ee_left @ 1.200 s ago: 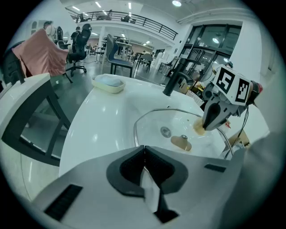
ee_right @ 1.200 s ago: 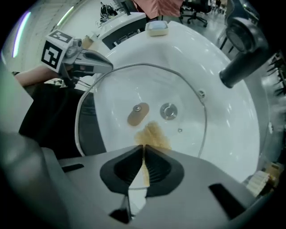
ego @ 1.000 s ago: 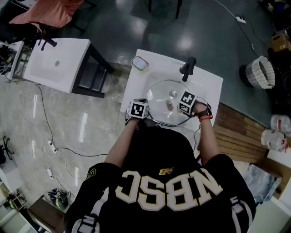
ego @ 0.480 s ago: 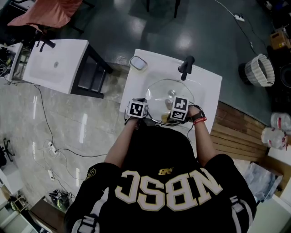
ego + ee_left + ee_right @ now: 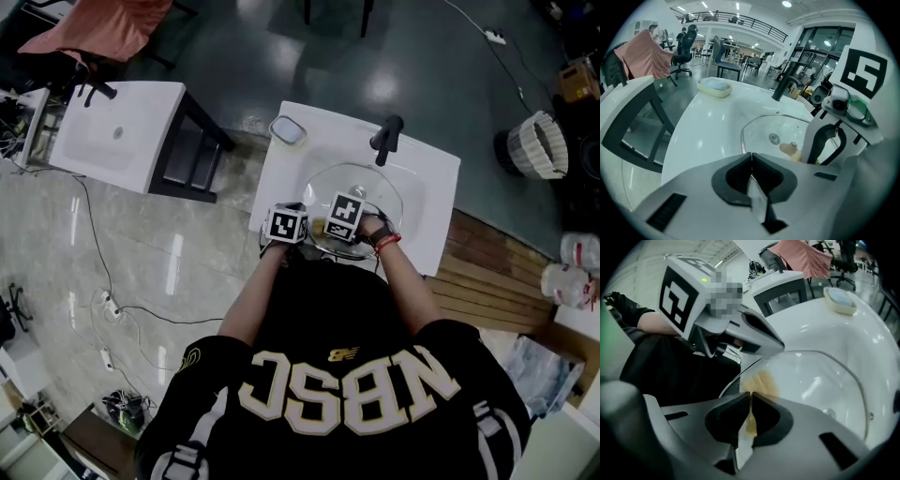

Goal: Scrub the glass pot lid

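The glass pot lid (image 5: pixel 367 190) lies over the basin of the white sink (image 5: pixel 427 211). At the lid's near left rim, my left gripper (image 5: pixel 302 231) is shut on the lid's edge; the thin rim shows between its closed jaws (image 5: pixel 751 161). My right gripper (image 5: pixel 324 228) sits close beside it, shut on a yellow-brown sponge (image 5: pixel 759 380) pressed against the lid (image 5: pixel 820 376) near that rim. The left gripper view shows the right gripper (image 5: pixel 826 143) just right of my left one, on the lid (image 5: pixel 761 133).
A black faucet (image 5: pixel 386 139) stands at the back of the sink. A pale soap dish (image 5: pixel 288 130) rests at the sink's far left corner. A second white sink unit (image 5: pixel 117 131) stands to the left, and a white basket (image 5: pixel 536 147) on the floor at right.
My right gripper has slid left across the lid with the sponge, from the right side toward my left gripper at the near rim. The left gripper has stayed put.
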The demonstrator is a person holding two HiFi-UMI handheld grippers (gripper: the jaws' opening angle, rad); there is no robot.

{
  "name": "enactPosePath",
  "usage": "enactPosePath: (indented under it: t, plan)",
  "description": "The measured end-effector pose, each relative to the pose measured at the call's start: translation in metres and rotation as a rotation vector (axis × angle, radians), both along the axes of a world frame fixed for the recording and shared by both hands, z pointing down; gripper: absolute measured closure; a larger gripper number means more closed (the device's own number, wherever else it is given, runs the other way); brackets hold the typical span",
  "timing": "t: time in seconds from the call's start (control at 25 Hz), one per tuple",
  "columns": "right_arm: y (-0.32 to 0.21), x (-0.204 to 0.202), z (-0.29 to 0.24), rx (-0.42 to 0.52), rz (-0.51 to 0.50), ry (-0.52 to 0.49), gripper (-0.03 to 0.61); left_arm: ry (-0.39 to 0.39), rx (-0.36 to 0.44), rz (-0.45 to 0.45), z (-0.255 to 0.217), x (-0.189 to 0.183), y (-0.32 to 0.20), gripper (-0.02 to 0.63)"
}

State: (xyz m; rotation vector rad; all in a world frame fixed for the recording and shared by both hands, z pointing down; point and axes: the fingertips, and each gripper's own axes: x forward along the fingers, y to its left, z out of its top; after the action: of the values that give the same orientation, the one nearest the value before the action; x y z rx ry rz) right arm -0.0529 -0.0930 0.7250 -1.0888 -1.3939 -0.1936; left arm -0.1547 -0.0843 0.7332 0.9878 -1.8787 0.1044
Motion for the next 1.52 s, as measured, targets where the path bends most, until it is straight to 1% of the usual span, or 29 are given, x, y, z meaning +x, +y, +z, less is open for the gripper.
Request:
enactPosePath:
  t: [0.16,0.28,0.36,0.48,0.52,0.64,0.72,0.8,1.0,1.04,1.12,1.16,1.32,1.44,1.52]
  plan:
    - [-0.003,-0.028,0.014,0.073,0.048,-0.087,0.554,0.017,0.009,-0.007,0.002,0.001,-0.001,0.598]
    - [-0.017,-0.049,0.026,0.179,0.057,-0.172,0.554,0.017,0.001,0.002,0.004,0.001,-0.001,0.598]
    - [-0.016,-0.059,0.031,0.183,0.084,-0.207,0.554,0.018,0.0,0.007,0.004,0.002,-0.001,0.598]
    - [-0.034,-0.077,0.043,0.262,0.132,-0.268,0.554,0.013,0.002,0.017,0.002,0.001,-0.002,0.598]
    - [-0.038,-0.083,0.046,0.265,0.15,-0.286,0.554,0.01,-0.001,0.022,0.003,0.001,-0.002,0.598]
    - [-0.041,-0.102,0.052,0.233,0.182,-0.339,0.554,0.009,-0.023,0.031,0.005,0.002,0.001,0.598]
    - [-0.051,-0.11,0.057,0.265,0.182,-0.395,0.554,0.008,-0.024,0.035,0.005,0.002,0.001,0.598]
    - [-0.065,-0.116,0.061,0.302,0.214,-0.435,0.554,0.006,-0.021,0.038,0.004,0.002,0.0,0.598]
    - [-0.104,-0.119,0.064,0.388,0.317,-0.465,0.554,0.007,-0.055,0.038,0.009,0.002,0.007,0.598]
    - [-0.112,-0.118,0.065,0.404,0.333,-0.468,0.554,0.005,-0.052,0.039,0.009,0.002,0.007,0.598]
    - [-0.127,-0.114,0.066,0.431,0.358,-0.466,0.554,-0.01,-0.02,0.045,0.006,0.0,0.001,0.598]
    - [-0.134,-0.112,0.065,0.445,0.363,-0.464,0.554,-0.016,-0.012,0.048,0.004,-0.001,0.0,0.598]
    - [-0.161,-0.098,0.062,0.517,0.337,-0.46,0.554,0.012,-0.032,0.032,0.009,0.002,0.004,0.598]
    - [-0.178,-0.079,0.057,0.565,0.316,-0.42,0.554,0.016,-0.003,0.03,0.005,0.002,0.0,0.598]
    - [-0.185,-0.067,0.052,0.579,0.318,-0.397,0.554,0.017,0.0,0.028,0.004,0.002,0.0,0.598]
